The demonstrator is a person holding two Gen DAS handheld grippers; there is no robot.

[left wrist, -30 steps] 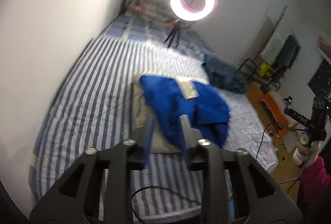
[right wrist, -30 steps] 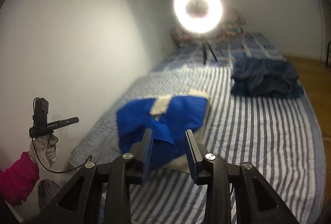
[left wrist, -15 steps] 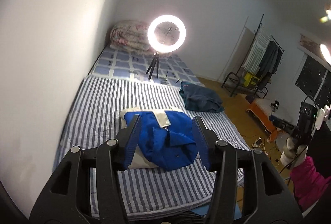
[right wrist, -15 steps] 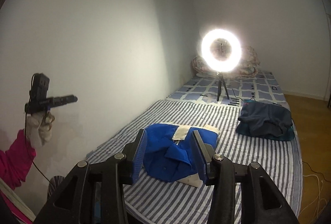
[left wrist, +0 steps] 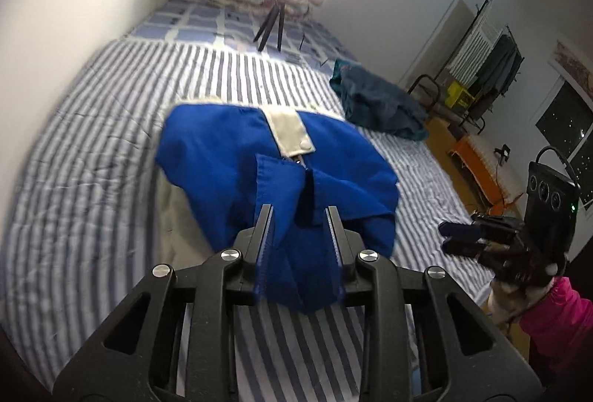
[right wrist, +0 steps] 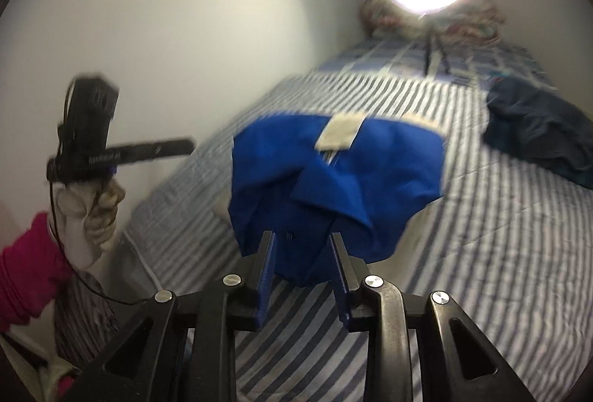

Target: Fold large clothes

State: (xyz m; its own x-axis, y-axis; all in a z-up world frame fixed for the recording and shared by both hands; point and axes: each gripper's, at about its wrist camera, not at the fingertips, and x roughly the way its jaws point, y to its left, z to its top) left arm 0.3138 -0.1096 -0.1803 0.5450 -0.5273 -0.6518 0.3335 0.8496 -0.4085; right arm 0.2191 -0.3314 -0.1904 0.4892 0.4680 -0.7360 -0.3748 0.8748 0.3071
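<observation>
left tongs (left wrist: 299, 213): jaws narrow, just been closing, nothing between, hanging in air short of cloth. blue garment (left wrist: 222, 157): bunched, half folded, mid striped bed (left wrist: 92, 179), cream tab on top. right tongs (right wrist: 303, 239): narrow too, just been closing, empty. step, likely: approach for next fold. next: spread both, drop to near hem, pinch 2 corners.
</observation>
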